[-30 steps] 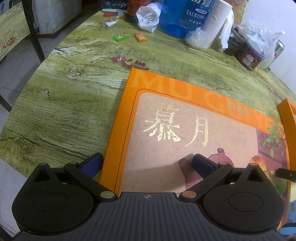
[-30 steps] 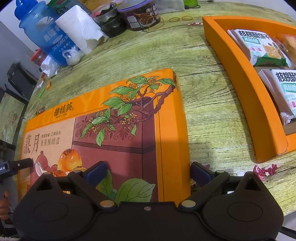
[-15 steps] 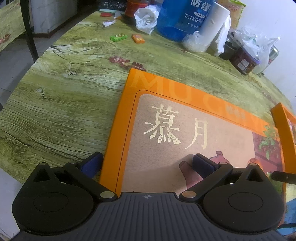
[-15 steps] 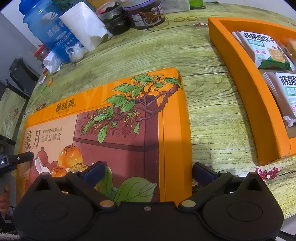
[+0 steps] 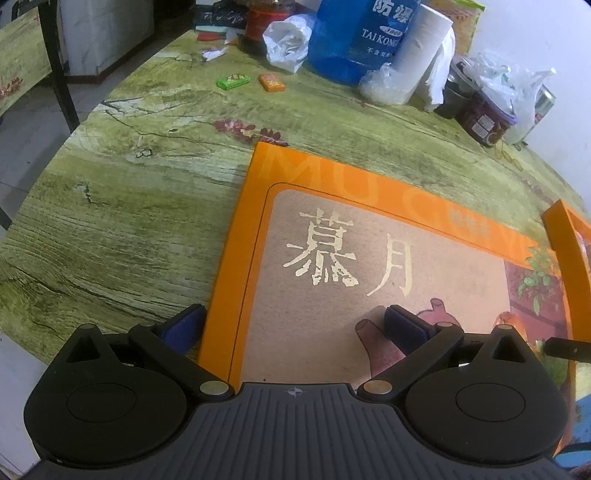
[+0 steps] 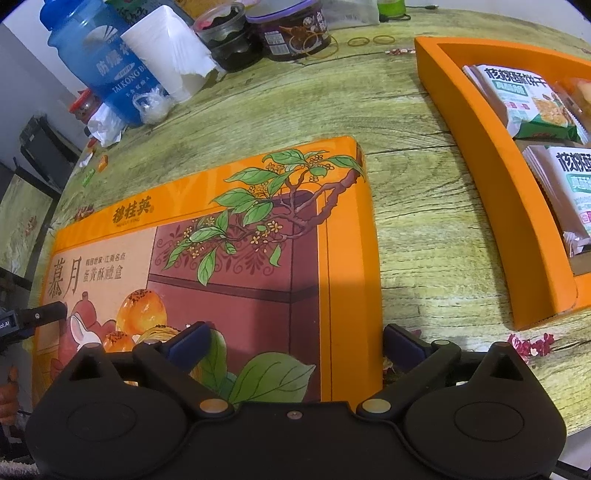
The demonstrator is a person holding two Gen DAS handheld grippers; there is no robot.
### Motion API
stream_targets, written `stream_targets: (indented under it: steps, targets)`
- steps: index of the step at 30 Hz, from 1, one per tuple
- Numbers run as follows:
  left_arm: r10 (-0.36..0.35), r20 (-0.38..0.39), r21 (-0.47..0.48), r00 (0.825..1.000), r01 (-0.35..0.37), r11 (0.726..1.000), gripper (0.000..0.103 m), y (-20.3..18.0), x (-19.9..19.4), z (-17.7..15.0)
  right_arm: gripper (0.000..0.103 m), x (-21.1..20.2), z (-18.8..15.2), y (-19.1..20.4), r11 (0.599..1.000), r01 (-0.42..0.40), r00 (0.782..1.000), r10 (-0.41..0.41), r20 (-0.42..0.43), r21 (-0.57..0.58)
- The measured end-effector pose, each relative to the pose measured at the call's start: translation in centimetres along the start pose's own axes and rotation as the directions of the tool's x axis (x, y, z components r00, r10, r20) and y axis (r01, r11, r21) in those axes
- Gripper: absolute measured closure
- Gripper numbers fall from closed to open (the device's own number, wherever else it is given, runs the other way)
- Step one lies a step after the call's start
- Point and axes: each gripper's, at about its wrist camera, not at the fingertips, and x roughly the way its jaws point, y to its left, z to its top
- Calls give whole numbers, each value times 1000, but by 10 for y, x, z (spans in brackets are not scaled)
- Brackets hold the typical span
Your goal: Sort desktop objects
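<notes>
A flat orange gift-box lid (image 5: pixel 369 236) with gold characters and a leafy branch picture lies on the green wood-grain table; it also shows in the right wrist view (image 6: pixel 229 236). My left gripper (image 5: pixel 295 325) is open and straddles the lid's near left corner. My right gripper (image 6: pixel 295 343) is open and straddles the lid's near right corner. The open orange box base (image 6: pixel 491 162) stands to the right and holds snack packets (image 6: pixel 528 99). Its corner shows in the left wrist view (image 5: pixel 565 243).
At the table's back stand a blue water jug (image 5: pixel 362 33), a paper roll (image 5: pixel 417 55), plastic bags (image 5: pixel 288 40), a dark jar (image 5: pixel 487 118) and small green (image 5: pixel 232 81) and orange (image 5: pixel 271 82) packets. Rubber bands (image 6: pixel 365 40) lie near the box base. The table edge is close on the left.
Both grippers have shifted slightly along the lid and the view has drawn back a little. The lid and the jaws stand as before.
</notes>
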Motion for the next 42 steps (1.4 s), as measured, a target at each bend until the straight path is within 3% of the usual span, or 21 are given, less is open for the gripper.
stream_targets:
  steps: [42]
  targets:
    - [35, 38, 33, 999, -37, 999, 2, -24, -39, 25, 5, -26, 24, 8, 999, -30, 998, 32, 53, -24]
